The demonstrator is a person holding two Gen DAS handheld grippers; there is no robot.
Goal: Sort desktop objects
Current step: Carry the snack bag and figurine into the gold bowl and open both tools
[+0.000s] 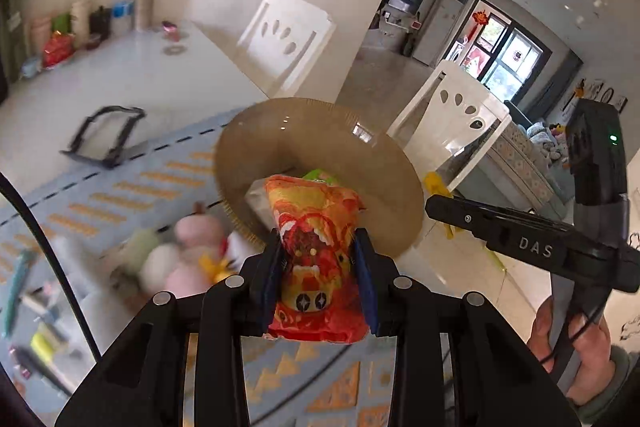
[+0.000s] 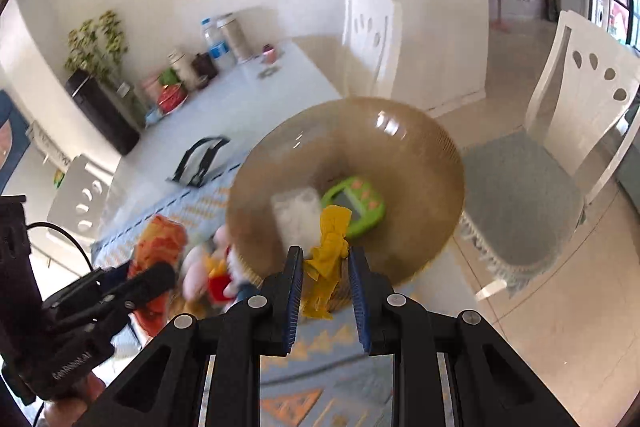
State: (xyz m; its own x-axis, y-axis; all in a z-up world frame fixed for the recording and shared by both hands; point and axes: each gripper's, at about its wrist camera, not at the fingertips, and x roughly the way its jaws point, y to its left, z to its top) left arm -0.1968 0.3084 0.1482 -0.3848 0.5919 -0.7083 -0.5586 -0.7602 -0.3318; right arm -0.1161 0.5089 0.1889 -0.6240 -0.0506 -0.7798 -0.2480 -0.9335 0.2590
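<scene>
Two grippers carry loads: your left gripper (image 1: 320, 251) is clamped on the orange-red crinkled snack packet (image 1: 316, 247), the right gripper (image 2: 325, 263) pinches a yellow wrapper (image 2: 328, 247); both point toward the brown glass bowl (image 2: 420, 155) at 12 o'clock, probably for dropping there

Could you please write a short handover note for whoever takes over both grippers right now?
Left gripper: shut on the orange snack packet, held up just short of the brown bowl.
Right gripper: fingers either side of a yellow wrapper at the bowl's near rim; jaws look slightly apart, so the grip is uncertain.
Already in the bowl: a green toy gadget and a white packet.
Left to do: drop the snack packet and the wrapper in, then deal with the plush toys and the blurred small items on the blue patterned mat.
</scene>
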